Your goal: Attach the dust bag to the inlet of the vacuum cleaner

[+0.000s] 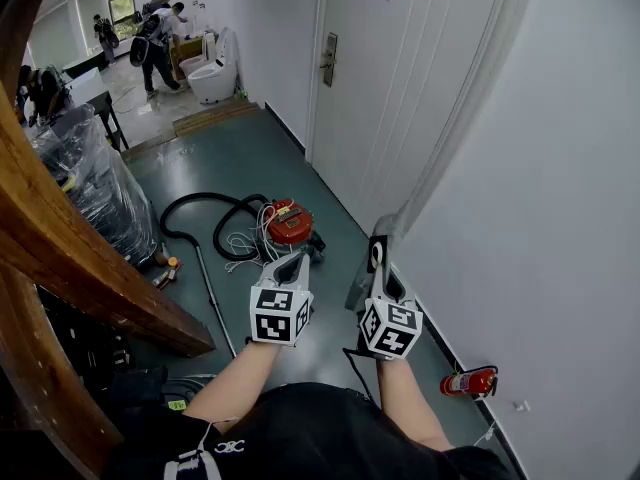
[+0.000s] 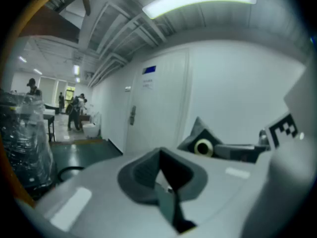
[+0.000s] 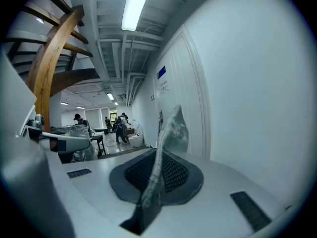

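The red vacuum cleaner lies on the green floor ahead of me, with its black hose looped to the left. My right gripper is shut on the grey dust bag, which stands up out of the jaws. The bag's collar with its round hole shows in the left gripper view. My left gripper is shut with nothing in it, level with the right one and a little to its left. Both are held well above the vacuum.
A white door and wall run along the right. A red fire extinguisher lies by the skirting. A wooden stair beam and plastic-wrapped goods stand at the left. People stand by a toilet far back.
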A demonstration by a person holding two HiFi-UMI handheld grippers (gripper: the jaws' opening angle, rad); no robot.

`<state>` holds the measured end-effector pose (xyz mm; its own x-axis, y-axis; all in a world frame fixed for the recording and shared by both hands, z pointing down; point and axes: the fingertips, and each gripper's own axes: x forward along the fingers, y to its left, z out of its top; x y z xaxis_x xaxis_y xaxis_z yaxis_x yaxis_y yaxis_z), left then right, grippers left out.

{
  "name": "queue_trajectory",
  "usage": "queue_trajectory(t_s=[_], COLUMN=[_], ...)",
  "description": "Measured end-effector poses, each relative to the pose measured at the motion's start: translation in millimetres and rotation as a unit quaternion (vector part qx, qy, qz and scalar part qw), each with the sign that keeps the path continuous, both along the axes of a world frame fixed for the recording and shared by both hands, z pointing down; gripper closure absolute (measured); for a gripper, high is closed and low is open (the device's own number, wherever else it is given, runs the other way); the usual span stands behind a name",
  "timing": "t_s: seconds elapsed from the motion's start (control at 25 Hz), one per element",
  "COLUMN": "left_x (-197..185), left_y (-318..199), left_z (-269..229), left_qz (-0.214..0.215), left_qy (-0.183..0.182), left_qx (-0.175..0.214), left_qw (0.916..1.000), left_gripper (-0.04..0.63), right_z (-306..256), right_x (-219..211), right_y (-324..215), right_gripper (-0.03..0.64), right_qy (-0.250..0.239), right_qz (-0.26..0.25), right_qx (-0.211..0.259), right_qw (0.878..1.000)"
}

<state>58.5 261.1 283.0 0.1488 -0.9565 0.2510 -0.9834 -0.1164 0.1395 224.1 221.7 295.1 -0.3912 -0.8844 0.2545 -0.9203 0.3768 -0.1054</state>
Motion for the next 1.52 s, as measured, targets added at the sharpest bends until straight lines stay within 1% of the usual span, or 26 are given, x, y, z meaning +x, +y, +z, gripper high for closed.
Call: queue_trajectory(t_s=[0.36,0.68,0.84,1.04,1.24,1.4,1.52], left_x=[9,5,-5,-20,-36,-48,-56], left_y=[-16,-22,-22,-20,-14,-8,-6], left_z=[3,3,7,11,21,34,37], left_qz=[0.006,0.009,0.007,0.009,0.015,0.021,0.022], left_qy=[0.002,0.004,0.003,0.004,0.005,0.004,0.01], left_qx=[-0.002,-0.004,-0.009,-0.01,-0.015,-0.024,-0.031], left_qw=[1.0,0.9999,0.9999,0.9999,0.9998,0.9995,0.9992], left_gripper=[0.598,0.598,0.598,0.598,0.598,0.598,0.598], right_z=[0,2,5,7,16,28,32], right_x=[1,-4,-13,-27,-45,-59,-65], right_y=[-9,-15,-14,-10,-2,6,8], right_gripper=[0.598,0.598,0.598,0.598,0.598,0.598,0.598], right_qy=[-0.007,-0.015,-0.018,-0.036,-0.045,-0.047,-0.045], right_qz=[-0.011,-0.006,-0.005,-0.005,-0.008,-0.008,-0.008], right_qx=[0.001,-0.007,-0.009,-0.02,-0.027,-0.035,-0.045], right_qw=[1.0,1.0,1.0,0.999,0.999,0.998,0.998])
